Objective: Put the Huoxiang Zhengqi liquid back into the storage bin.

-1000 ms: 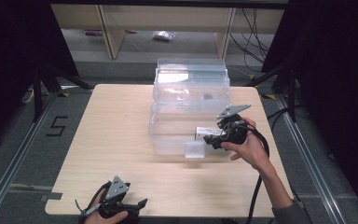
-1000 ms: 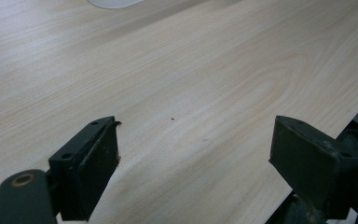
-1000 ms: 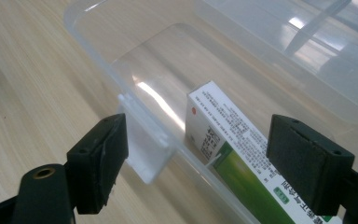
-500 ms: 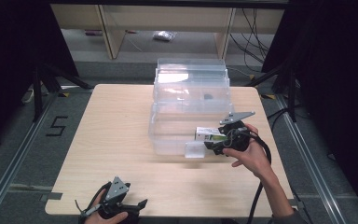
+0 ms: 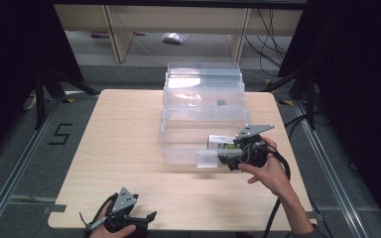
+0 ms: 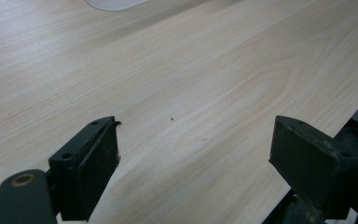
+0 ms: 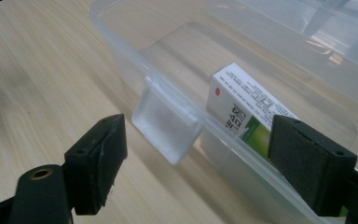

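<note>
Small carton (image 7: 242, 112) lies inside pulled-out bottom drawer (image 5: 178, 148) of clear drawer stack (image 5: 203, 84) on table (image 5: 104, 148). Putting-in looks done; drawer not yet pushed shut.

Right gripper (image 7: 205, 154): jaws spread, grasping nothing, just beside drawer's handle tab (image 7: 165, 121).

Left gripper (image 6: 191, 154): jaws released, low over bare wood at near table edge.

Carton print: white and green, red dot, Korean-looking lettering, too small to read.

My desk (image 5: 119, 144) was a pale wood-grain top with rounded corners, set on a grey floor (image 5: 25, 163) marked with a black "5". A stack of clear plastic drawers (image 5: 203, 106) stood on it toward the far middle, its lowest drawer (image 5: 188, 144) pulled out toward me. The near-left boards lay bare.
</note>
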{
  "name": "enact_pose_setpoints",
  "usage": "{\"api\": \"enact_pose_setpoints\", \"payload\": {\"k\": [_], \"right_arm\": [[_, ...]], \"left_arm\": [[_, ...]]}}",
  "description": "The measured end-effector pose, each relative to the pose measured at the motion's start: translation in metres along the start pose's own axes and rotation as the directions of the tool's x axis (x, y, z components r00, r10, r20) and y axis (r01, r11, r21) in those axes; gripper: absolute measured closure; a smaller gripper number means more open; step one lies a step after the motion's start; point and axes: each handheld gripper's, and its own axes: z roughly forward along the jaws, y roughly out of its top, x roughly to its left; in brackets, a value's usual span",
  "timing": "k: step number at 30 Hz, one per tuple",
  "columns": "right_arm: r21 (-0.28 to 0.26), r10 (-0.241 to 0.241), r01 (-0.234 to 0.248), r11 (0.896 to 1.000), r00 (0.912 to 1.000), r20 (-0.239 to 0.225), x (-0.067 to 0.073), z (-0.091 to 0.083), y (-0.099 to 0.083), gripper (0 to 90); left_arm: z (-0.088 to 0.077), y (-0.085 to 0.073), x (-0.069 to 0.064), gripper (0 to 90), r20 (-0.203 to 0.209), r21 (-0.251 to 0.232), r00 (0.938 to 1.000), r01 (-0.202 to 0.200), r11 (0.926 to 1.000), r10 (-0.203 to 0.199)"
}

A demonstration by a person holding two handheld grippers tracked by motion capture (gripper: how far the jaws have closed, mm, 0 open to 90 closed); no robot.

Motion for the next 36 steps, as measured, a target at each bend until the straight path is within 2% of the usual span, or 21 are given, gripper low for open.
{"api": "enact_pose_setpoints", "payload": {"k": [3,5,6,9,11,13,14,15,16,17,18,19,22,23,24,26,27,29,31,33,36], "right_arm": [[-0.026,0.002,-0.001,1.000,0.9998,0.019,0.004,0.001,-0.006,21.2],[-0.011,-0.024,0.025,1.000,0.9995,0.018,0.006,0.000,-0.010,21.2],[-0.005,-0.001,0.001,1.000,1.0000,0.010,0.009,-0.001,-0.012,21.2],[0.001,-0.019,0.019,1.000,0.9998,0.004,0.011,-0.002,-0.015,20.8],[-0.002,0.013,-0.013,1.000,0.9999,-0.007,0.018,-0.003,-0.020,20.7],[-0.032,-0.039,0.039,0.999,0.9992,-0.009,0.018,-0.001,-0.024,20.7],[-0.020,0.001,-0.002,1.000,1.0000,-0.005,0.022,-0.002,-0.026,20.7],[-0.043,-0.032,0.031,0.999,0.9995,-0.007,0.021,0.000,-0.027,20.6],[-0.019,-0.021,0.021,1.000,0.9996,-0.018,0.023,-0.001,-0.028,20.6],[-0.027,-0.036,0.036,0.999,0.9992,-0.018,0.022,0.000,-0.030,20.6],[-0.014,-0.001,0.001,1.000,0.9998,-0.018,0.026,0.001,-0.032,20.6],[-0.031,-0.029,0.028,0.999,0.9991,-0.031,0.025,0.002,-0.033,20.6],[-0.027,-0.018,0.018,0.999,0.9994,-0.030,0.027,0.003,-0.036,20.6],[-0.047,-0.004,0.003,0.999,0.9995,-0.033,0.030,0.006,-0.040,20.6],[-0.035,-0.028,0.027,0.999,0.9984,-0.048,0.029,0.006,-0.040,20.6],[-0.042,-0.036,0.034,0.999,0.9983,-0.046,0.030,0.008,-0.045,20.6],[-0.032,0.000,-0.001,0.999,0.9992,-0.040,0.033,0.007,-0.046,20.6],[-0.047,-0.025,0.022,0.999,0.9979,-0.059,0.033,0.010,-0.049,20.7],[-0.038,-0.001,-0.001,0.999,0.9987,-0.051,0.036,0.010,-0.053,20.6],[-0.049,-0.015,0.012,0.999,0.9985,-0.053,0.036,0.012,-0.056,20.4],[-0.042,-0.004,0.001,0.999,0.9980,-0.062,0.039,0.015,-0.061,19.9]], "left_arm": [[0.000,0.000,0.000,14.8,0.000,-0.006,1.0000,0.004,1.0000,-0.004],[0.000,0.000,0.000,14.8,-0.001,-0.002,1.0000,0.006,1.0000,-0.006],[0.000,0.000,0.000,14.8,-0.001,-0.002,1.0000,0.006,1.0000,-0.006],[0.001,0.000,0.000,14.8,-0.006,-0.003,1.0000,0.007,1.0000,-0.007],[0.001,0.000,0.001,14.8,-0.008,-0.002,1.0000,0.003,1.0000,-0.003],[0.001,0.000,0.000,14.8,-0.008,-0.006,0.9999,0.007,1.0000,-0.007],[0.001,0.000,0.000,14.8,-0.003,-0.009,0.9999,0.011,0.9999,-0.011],[0.001,-0.001,0.000,14.8,0.002,-0.015,0.9999,0.014,0.9998,-0.014],[0.001,0.000,0.001,14.8,-0.003,-0.006,1.0000,0.002,1.0000,-0.002],[0.001,0.000,0.001,14.8,-0.011,-0.003,0.9999,0.006,1.0000,-0.006],[0.001,0.000,0.001,14.8,-0.011,-0.003,0.9999,0.004,1.0000,-0.004],[0.001,0.000,0.001,14.8,-0.011,-0.002,0.9999,0.004,1.0000,-0.004],[0.001,-0.001,0.001,14.8,-0.010,-0.003,0.9999,0.007,1.0000,-0.007],[0.001,-0.001,0.001,14.8,-0.011,-0.003,0.9999,0.008,1.0000,-0.008],[0.001,-0.001,0.001,14.8,-0.011,-0.002,0.9999,0.009,1.0000,-0.009],[0.001,-0.001,0.001,14.8,-0.011,-0.002,0.9999,0.008,1.0000,-0.008],[0.001,-0.001,0.001,14.8,-0.011,-0.002,0.9999,0.008,1.0000,-0.008],[0.001,-0.001,0.000,14.8,-0.011,-0.002,0.9999,0.010,0.9999,-0.010],[0.001,-0.001,0.000,14.8,-0.016,0.000,0.9998,0.010,0.9999,-0.010],[0.001,-0.001,0.001,14.8,-0.015,0.002,0.9999,0.004,1.0000,-0.004],[0.001,-0.001,0.000,14.8,-0.016,0.000,0.9998,0.010,0.9999,-0.010]]}}
